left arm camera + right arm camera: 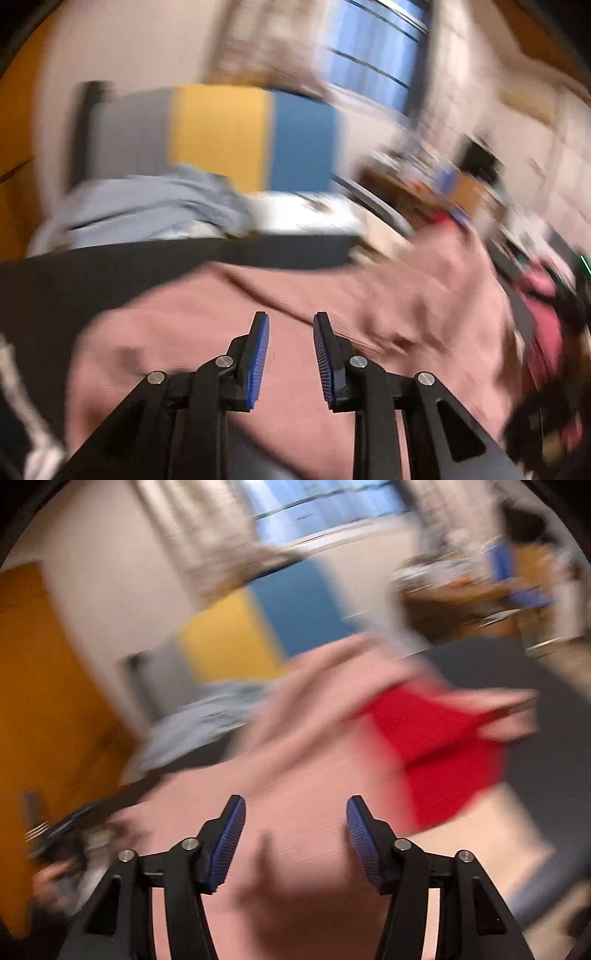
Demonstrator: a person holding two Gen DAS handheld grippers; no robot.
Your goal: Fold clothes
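Note:
A dusty pink garment (303, 332) lies spread on a dark table (74, 280), rumpled toward the right. My left gripper (291, 321) hovers just over it, open, nothing between its blue pads. In the right wrist view the same pink garment (295, 775) fills the middle, with a red cloth (436, 746) lying partly under its far fold. My right gripper (295, 805) is wide open above the pink fabric and holds nothing. Both views are smeared by motion.
A light blue-grey garment (147, 210) is heaped at the far left of the table. Behind it stand yellow (221, 136) and blue panels (303, 147). A cluttered wooden desk (424, 177) is at the right. An orange door (44, 701) stands at the left.

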